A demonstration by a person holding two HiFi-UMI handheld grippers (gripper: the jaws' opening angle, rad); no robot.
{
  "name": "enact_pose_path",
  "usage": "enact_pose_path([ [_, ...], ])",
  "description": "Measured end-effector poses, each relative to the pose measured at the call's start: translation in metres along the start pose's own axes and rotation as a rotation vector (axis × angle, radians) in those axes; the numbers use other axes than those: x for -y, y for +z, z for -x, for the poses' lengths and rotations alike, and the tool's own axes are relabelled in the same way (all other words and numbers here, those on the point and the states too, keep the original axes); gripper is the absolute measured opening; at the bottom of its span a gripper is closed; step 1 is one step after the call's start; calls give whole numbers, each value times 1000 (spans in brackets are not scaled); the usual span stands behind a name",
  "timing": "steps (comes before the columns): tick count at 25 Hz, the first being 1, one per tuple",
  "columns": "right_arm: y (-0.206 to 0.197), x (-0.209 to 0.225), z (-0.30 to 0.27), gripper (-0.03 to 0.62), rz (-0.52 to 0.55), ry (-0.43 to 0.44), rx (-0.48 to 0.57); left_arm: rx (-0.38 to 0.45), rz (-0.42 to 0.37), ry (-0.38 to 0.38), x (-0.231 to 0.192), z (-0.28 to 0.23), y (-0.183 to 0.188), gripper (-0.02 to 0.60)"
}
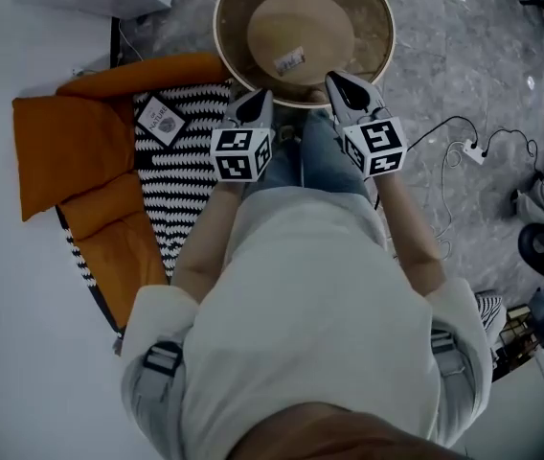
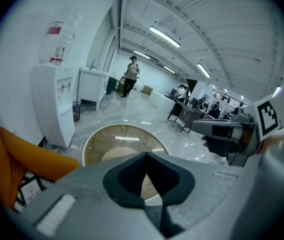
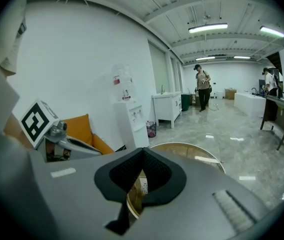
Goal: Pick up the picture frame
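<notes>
1. While holding the left gripper (image 1: 256, 99) and right gripper (image 1: 349, 84) shut and empty by the round glass table (image 1: 373, 17), had grasped nothing.
2. Left the picture frame (image 1: 162, 120) untouched on the striped cushion (image 1: 181, 190), apart from both.
3. Apparently had the reach, grip and lift ahead.

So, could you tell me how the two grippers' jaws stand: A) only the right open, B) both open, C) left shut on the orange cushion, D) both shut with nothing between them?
D: the left gripper and the right gripper each show their jaws together and empty, near the round table.
</notes>
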State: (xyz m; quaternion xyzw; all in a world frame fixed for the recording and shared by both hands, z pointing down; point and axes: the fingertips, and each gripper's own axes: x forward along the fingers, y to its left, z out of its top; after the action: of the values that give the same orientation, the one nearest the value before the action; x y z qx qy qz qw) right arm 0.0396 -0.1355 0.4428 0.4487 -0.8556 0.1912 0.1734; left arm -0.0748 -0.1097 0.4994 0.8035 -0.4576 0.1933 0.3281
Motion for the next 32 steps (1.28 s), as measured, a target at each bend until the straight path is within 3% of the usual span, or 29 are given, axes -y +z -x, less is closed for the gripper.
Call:
enact_pose_path([
  [16,-111,71,-108,-2,18,102,-176,-159,30,93,-53,-124,-93,0],
  [25,-188,77,-161,-2,51,195,-304,-257,39,123,-87,-174,-142,2],
  [27,-202,77,-170,1,83,214,-322,-274,33,115,-91,-183,-150,26],
  [32,-233,76,-187,118,162,281,-389,-307,-13,64,-91,-205,-162,159],
])
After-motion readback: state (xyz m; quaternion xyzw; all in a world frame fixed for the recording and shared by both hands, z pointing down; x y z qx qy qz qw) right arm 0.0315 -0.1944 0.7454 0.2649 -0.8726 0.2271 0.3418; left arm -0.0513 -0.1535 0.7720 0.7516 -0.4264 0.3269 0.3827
